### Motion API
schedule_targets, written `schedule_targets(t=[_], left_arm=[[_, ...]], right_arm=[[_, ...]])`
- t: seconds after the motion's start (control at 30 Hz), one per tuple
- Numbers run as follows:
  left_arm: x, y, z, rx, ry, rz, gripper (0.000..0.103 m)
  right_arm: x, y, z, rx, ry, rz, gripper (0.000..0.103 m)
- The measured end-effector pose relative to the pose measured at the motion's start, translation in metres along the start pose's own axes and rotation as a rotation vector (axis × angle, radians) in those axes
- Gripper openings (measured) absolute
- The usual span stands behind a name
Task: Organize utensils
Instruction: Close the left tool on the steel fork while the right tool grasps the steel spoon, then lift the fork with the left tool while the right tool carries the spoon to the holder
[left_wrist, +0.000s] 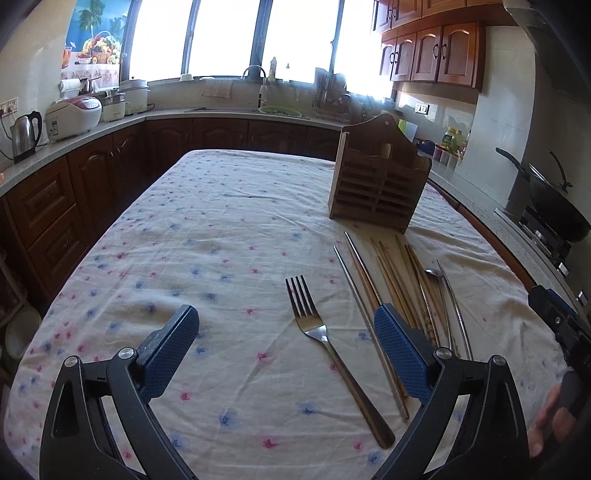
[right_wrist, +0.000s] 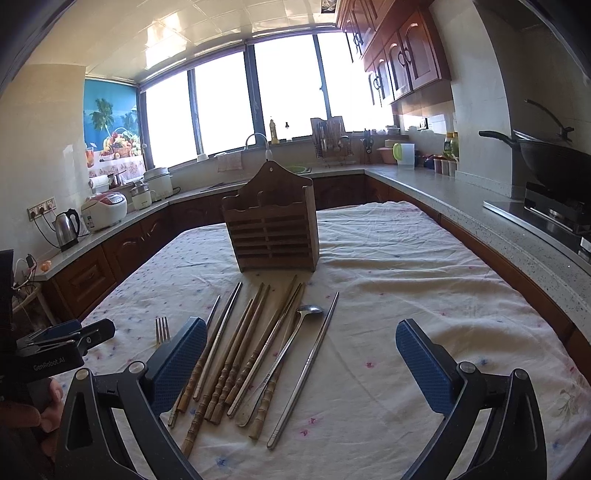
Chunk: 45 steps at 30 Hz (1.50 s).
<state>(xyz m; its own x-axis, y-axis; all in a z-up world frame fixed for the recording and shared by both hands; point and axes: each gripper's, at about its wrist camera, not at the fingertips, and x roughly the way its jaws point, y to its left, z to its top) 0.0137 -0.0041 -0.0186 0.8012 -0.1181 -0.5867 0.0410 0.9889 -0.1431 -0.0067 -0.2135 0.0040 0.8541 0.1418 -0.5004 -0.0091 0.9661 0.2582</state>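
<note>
A wooden slatted utensil holder (left_wrist: 376, 184) (right_wrist: 271, 229) stands upright on the floral tablecloth. In front of it lie several wooden and metal chopsticks (left_wrist: 391, 288) (right_wrist: 236, 354), a metal spoon (right_wrist: 280, 354) (left_wrist: 437, 291) and a metal fork (left_wrist: 325, 339) (right_wrist: 161, 330). My left gripper (left_wrist: 286, 328) is open and empty, hovering over the fork. My right gripper (right_wrist: 301, 343) is open and empty, hovering over the chopsticks and the spoon. The left gripper also shows at the left edge of the right wrist view (right_wrist: 70, 341).
The table (left_wrist: 184, 240) is ringed by kitchen counters. A kettle (left_wrist: 26, 133) and rice cooker (left_wrist: 74, 116) stand on the left counter. A wok (right_wrist: 554, 162) sits on the stove at right. A sink and dish rack (right_wrist: 328, 142) lie at the back.
</note>
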Motion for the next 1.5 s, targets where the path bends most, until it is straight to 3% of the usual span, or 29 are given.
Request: schedule_targets(t=[0.13, 0.37, 0.5, 0.67, 0.87, 0.93, 1.03, 1.13, 1.17, 1.2, 1.5], left_arm=[[0.018, 0.0, 0.006, 0.004, 0.06, -0.029, 0.085], [0.053, 0.0, 0.014, 0.007, 0.168, -0.08, 0.068], [0.07, 0.0, 0.018, 0.008, 0.215, -0.096, 0.063], [0.088, 0.004, 0.02, 0.004, 0.259, -0.114, 0.056], [0.101, 0.007, 0.023, -0.002, 0.293, -0.166, 0.034], [0.104, 0.008, 0.024, -0.011, 0.305, -0.191, 0.022], [0.106, 0.011, 0.025, -0.026, 0.311, -0.222, 0.018], [0.107, 0.014, 0.027, -0.047, 0.313, -0.256, 0.011], [0.106, 0.015, 0.027, -0.052, 0.312, -0.268, 0.008], [0.105, 0.015, 0.028, -0.053, 0.309, -0.277, 0.003], [0.082, 0.009, 0.038, -0.017, 0.245, -0.282, 0.002]], right_arm=[[0.016, -0.007, 0.004, 0.035, 0.053, 0.032, 0.096], [0.064, -0.015, 0.005, 0.112, 0.227, 0.108, 0.054], [0.087, -0.018, 0.002, 0.143, 0.304, 0.135, 0.04], [0.108, -0.02, 0.003, 0.17, 0.367, 0.161, 0.035], [0.134, -0.029, 0.003, 0.222, 0.443, 0.166, 0.032], [0.141, -0.031, 0.003, 0.241, 0.461, 0.177, 0.032], [0.153, -0.034, 0.005, 0.271, 0.481, 0.199, 0.031], [0.16, -0.037, 0.008, 0.291, 0.479, 0.21, 0.016], [0.161, -0.039, 0.008, 0.304, 0.475, 0.215, 0.004], [0.16, -0.04, 0.009, 0.308, 0.469, 0.218, 0.003], [0.132, -0.036, 0.023, 0.284, 0.393, 0.243, 0.002]])
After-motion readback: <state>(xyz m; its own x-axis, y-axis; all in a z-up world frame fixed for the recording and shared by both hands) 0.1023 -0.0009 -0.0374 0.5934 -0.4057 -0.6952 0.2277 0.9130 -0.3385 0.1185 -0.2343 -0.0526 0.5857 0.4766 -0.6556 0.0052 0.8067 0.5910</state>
